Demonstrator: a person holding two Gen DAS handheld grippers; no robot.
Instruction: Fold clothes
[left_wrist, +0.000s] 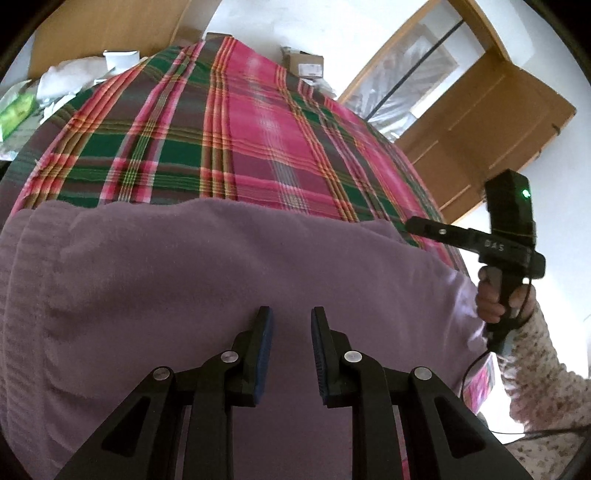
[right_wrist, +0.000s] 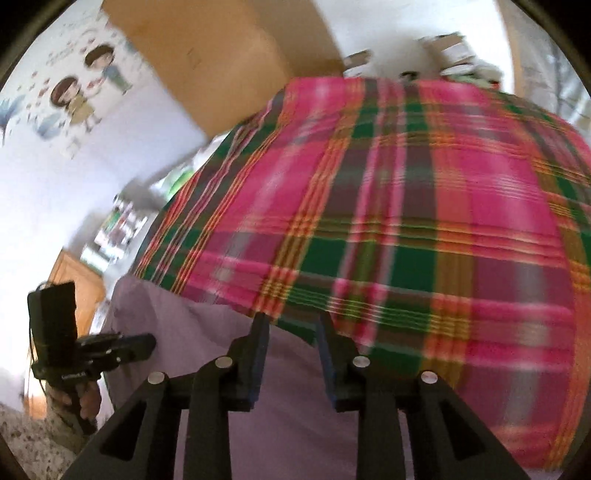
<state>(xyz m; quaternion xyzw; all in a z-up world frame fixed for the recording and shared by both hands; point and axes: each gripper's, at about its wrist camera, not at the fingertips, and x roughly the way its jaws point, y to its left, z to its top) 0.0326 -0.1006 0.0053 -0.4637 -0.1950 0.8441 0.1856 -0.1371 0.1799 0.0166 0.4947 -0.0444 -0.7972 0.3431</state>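
Note:
A lilac fleece garment (left_wrist: 207, 273) lies folded on a plaid bedspread (left_wrist: 229, 125), its ribbed hem along the left edge. My left gripper (left_wrist: 291, 314) hovers over the garment's near part, open, with nothing between its blue pads. In the right wrist view the same lilac garment (right_wrist: 207, 332) fills the lower left, and my right gripper (right_wrist: 291, 321) stands open above its far edge where it meets the plaid bedspread (right_wrist: 424, 206). That view is blurred. Each gripper shows in the other's view: the right gripper (left_wrist: 417, 223) at the garment's right side, the left gripper (right_wrist: 147, 341) at the garment's left.
Cardboard boxes (left_wrist: 304, 62) and white bags (left_wrist: 70, 83) crowd the far end of the bed. A wooden door (left_wrist: 480, 125) stands to the right, a wooden wardrobe (right_wrist: 221, 48) and a wall with cartoon stickers (right_wrist: 81, 92) to the left. A hand in a floral sleeve (left_wrist: 543, 362) holds the right gripper.

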